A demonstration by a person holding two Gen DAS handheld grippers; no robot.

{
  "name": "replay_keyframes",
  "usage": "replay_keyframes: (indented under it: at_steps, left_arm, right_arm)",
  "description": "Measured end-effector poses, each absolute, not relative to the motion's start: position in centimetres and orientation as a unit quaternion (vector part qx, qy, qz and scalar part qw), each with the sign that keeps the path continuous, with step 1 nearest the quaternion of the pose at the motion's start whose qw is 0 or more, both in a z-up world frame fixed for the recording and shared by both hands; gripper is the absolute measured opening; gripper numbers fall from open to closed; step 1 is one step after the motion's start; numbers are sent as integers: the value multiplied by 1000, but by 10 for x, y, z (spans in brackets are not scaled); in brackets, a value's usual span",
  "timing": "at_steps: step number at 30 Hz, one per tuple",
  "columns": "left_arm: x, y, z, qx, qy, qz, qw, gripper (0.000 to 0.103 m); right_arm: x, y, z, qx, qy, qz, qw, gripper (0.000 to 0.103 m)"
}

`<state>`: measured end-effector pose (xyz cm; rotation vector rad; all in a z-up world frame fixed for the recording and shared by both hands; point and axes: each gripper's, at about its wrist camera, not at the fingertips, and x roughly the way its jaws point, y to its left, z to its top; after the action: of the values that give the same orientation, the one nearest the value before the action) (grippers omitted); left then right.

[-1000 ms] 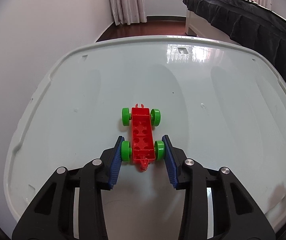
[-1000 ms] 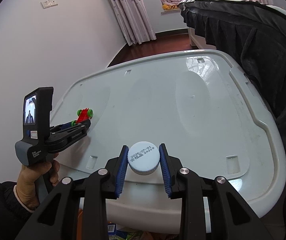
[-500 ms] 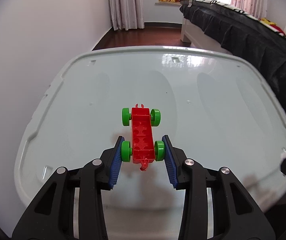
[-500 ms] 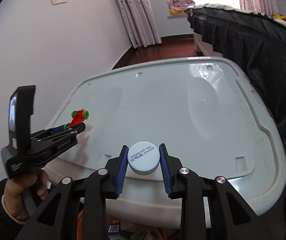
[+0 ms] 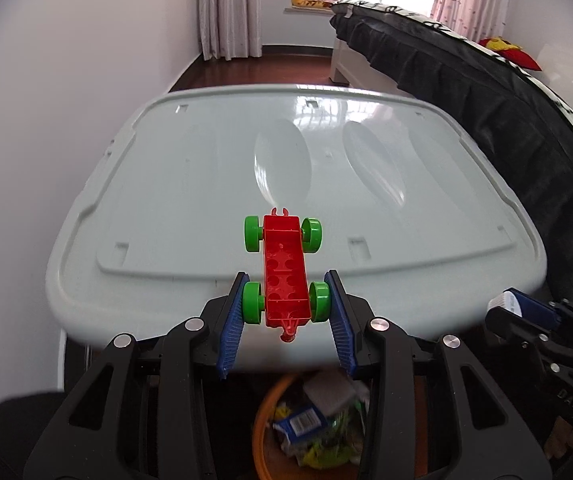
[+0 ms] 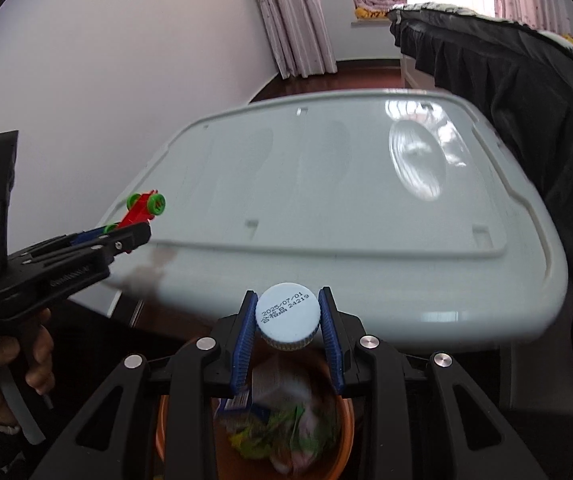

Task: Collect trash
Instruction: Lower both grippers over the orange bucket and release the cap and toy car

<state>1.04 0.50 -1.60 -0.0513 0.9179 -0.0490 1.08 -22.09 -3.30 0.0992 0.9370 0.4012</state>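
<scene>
Between the blue pads of the left gripper (image 5: 286, 312) sits a red toy car chassis (image 5: 285, 270) with green wheels, its rear pair of wheels pressed on either side by the pads, so the jaws stand part-way closed and clamped on the toy. The front pair of wheels juts out beyond the fingertips, and the toy hangs in the air ahead of the near rim of a pale grey plastic lid (image 5: 190, 184). Seen from the right wrist, the same gripper (image 6: 126, 236) is carried by a hand (image 6: 10, 364) wrapped round its handle, and the toy (image 6: 142, 210) tilts upward from its tips.

The right gripper (image 6: 288, 320) is closed nearly all the way on a light blue bottle cap (image 6: 288, 314) with a printed date on its top; both pads touch the ribbed edge of the cap. What hangs under the cap is hidden by it.

Directly beneath both grippers stands an orange bin (image 6: 346, 412). It holds crumpled wrappers, yellow-green scraps and a blue packet with a barcode (image 5: 300, 426); in the right wrist view its contents are blurred. The cap is above the bin's mouth, and the toy is just forward of the bin's far edge (image 5: 282, 382). Beyond the lid, to the right, lies a bed with a black cover (image 5: 486, 100).
</scene>
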Motion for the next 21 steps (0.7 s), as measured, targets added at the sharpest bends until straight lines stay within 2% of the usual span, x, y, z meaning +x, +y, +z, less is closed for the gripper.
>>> replay_keyframes:
  at_steps: [12,21]
  left_arm:
    - [-58,-6,-51,10,505,-85,859,38]
    - [-70,-12,-75,17,540,-101,836,38]
  right_arm:
    - [-35,-215,-40,36,494,203,844,31]
    - [-42,-210,-56,37,523,205,827,31]
